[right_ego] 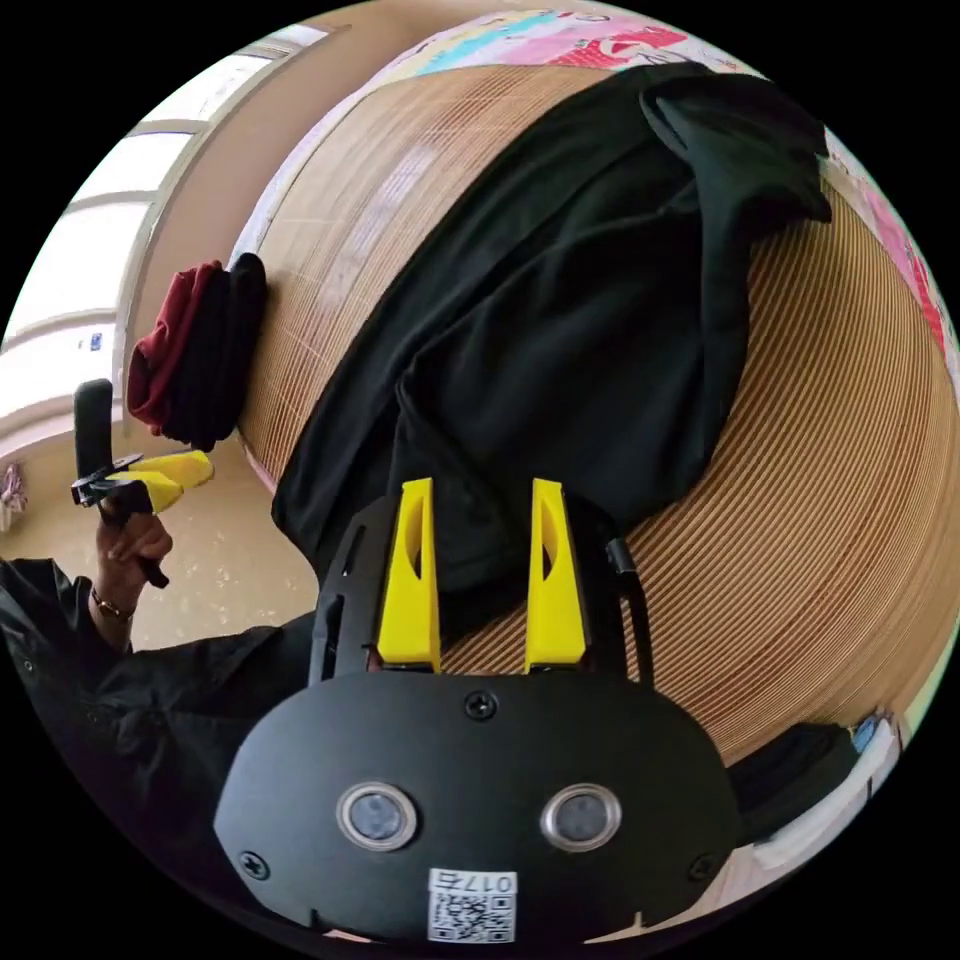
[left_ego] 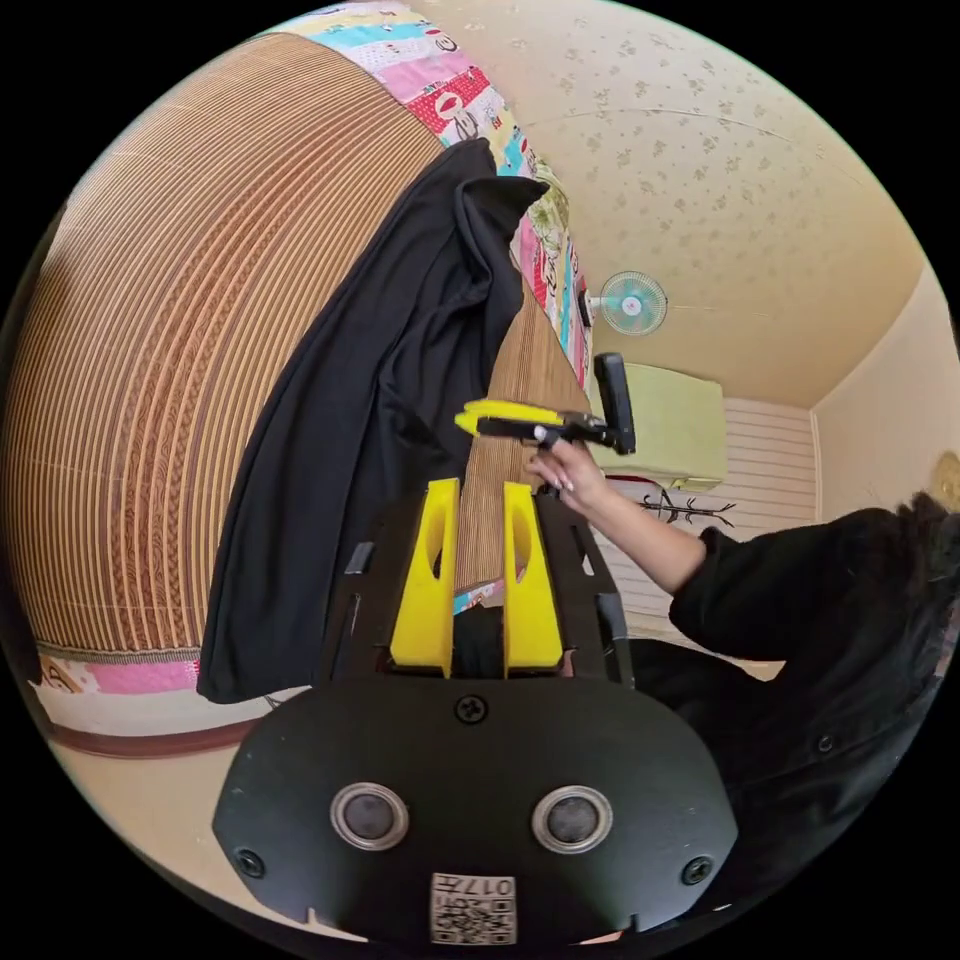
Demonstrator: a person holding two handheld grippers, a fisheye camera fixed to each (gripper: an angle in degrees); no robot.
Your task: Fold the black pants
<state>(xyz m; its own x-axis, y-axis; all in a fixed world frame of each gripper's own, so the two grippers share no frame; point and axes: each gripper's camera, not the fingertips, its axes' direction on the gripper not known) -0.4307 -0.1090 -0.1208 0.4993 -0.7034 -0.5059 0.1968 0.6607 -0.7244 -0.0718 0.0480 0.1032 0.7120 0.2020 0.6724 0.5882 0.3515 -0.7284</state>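
My long black cloth pants point(right_ego: 580, 300) lie rumpled on the ribbed bamboo mat point(right_ego: 850, 520). Both my grippers, left point(left_ego: 480, 490) and right point(right_ego: 483, 490), gape empty just off the pants' edge. Folding hasn't started, I judge; next I must pinch an edge.

Left gripper view: the lower end of the crumpled black fabric pants point(left_ego: 380, 420) runs behind the black housing of the yellow-jawed left tool point(left_ego: 478, 500), so that hem is hidden. The person's dark long sleeve point(left_ego: 800, 600) is cut off by the picture's edge. The tips of the other yellow-jawed right tool point(left_ego: 475, 418) overlap the dark cloth; contact cannot be told.

Right gripper view: the pants' near edge passes under the tool's body. A small dark item point(right_ego: 800, 770) at the ribbed woven bamboo mat's point(right_ego: 850, 500) rim is too cropped to identify.
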